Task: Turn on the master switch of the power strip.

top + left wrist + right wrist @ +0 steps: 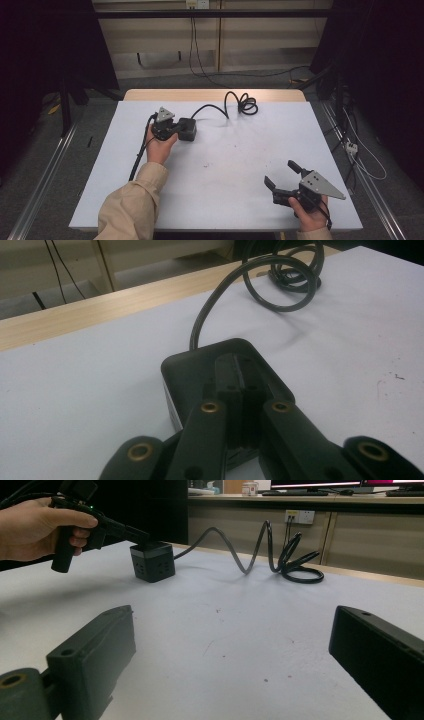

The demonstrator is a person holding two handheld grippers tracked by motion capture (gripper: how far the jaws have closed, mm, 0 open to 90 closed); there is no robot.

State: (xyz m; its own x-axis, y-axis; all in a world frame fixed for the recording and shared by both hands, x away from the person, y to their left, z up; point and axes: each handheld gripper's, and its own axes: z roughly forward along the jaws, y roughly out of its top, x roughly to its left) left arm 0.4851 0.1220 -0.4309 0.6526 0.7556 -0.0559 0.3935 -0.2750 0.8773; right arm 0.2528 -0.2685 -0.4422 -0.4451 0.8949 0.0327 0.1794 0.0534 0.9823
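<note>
Black cube socket (187, 129) under the left gripper (172, 129) — jaws pressed together — right gripper (281, 175) spread.

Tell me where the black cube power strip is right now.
In the high view the black cube power strip sits left of centre on the white table, under the shut left gripper, its coiled cable trailing toward the far edge.
</note>
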